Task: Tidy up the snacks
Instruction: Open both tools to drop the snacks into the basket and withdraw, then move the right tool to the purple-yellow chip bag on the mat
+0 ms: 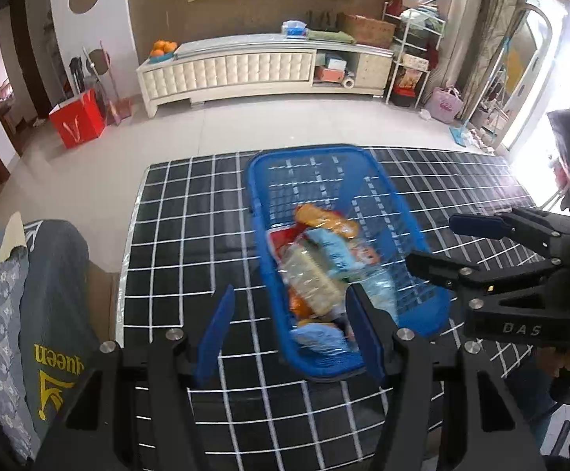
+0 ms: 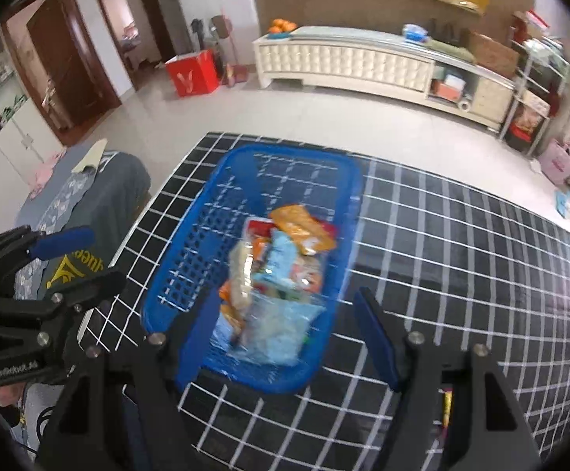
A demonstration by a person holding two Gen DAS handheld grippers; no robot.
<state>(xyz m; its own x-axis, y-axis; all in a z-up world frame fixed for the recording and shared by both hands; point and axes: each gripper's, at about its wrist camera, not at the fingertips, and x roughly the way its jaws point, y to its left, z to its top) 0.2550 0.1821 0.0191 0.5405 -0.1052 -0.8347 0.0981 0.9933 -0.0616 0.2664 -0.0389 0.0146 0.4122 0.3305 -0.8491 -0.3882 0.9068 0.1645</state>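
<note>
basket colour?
Blue perforated plastic basket; clearest in the right wrist view.

Motion blur smears the snack packets (image 1: pixel 320 267) in the blue basket (image 1: pixel 269 180), so their labels cannot be read. The right gripper's (image 1: pixel 434 243) body is cut off by the picture's right edge in the left wrist view.

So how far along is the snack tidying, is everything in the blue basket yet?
Looks mostly done: a pile of snack packets sits inside the blue basket on the gridded table. Nothing is in hand; the left gripper and right gripper are both open and empty. No loose snacks show on the table, so little seems left, though the blur hides detail.
</note>
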